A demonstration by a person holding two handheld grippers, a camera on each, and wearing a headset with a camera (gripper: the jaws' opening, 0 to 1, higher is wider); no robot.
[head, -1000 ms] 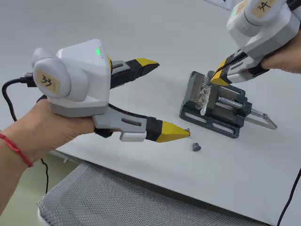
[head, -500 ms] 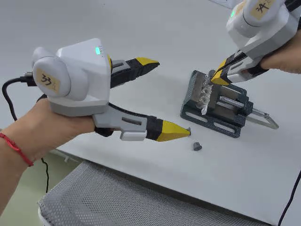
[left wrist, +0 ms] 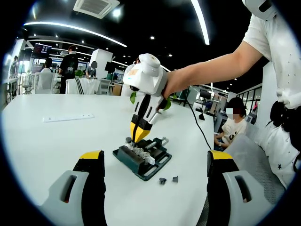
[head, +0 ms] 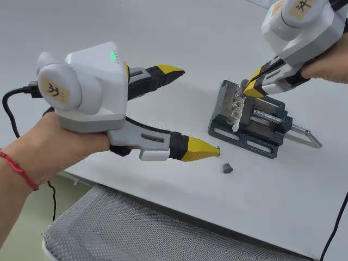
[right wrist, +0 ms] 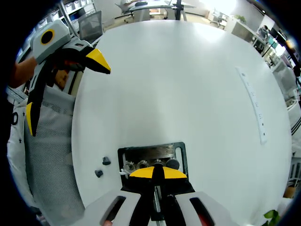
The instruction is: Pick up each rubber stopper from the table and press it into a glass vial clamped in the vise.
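Note:
A dark metal vise (head: 247, 130) stands on the white table and clamps a row of glass vials (head: 236, 109). My right gripper (head: 250, 89) hangs shut with its yellow tips just above the vials (right wrist: 141, 165); nothing shows between the tips. A dark stopper (right wrist: 173, 164) sits in one vial at the row's end. Two loose grey stoppers (right wrist: 106, 161) (right wrist: 99, 173) lie on the table beside the vise (right wrist: 150, 153). My left gripper (head: 200, 111) is held open and wide, left of the vise, its lower tip close over the loose stoppers (head: 227, 169). The left gripper view frames the vise (left wrist: 141, 160) between its jaws.
The table's near edge runs just below the loose stopper, with a grey mesh chair (head: 136, 234) under it. A flat white strip (right wrist: 254, 103) lies far across the table. The vise's screw handle (head: 304, 137) sticks out to the right. A black cable (head: 8, 109) trails from my left gripper.

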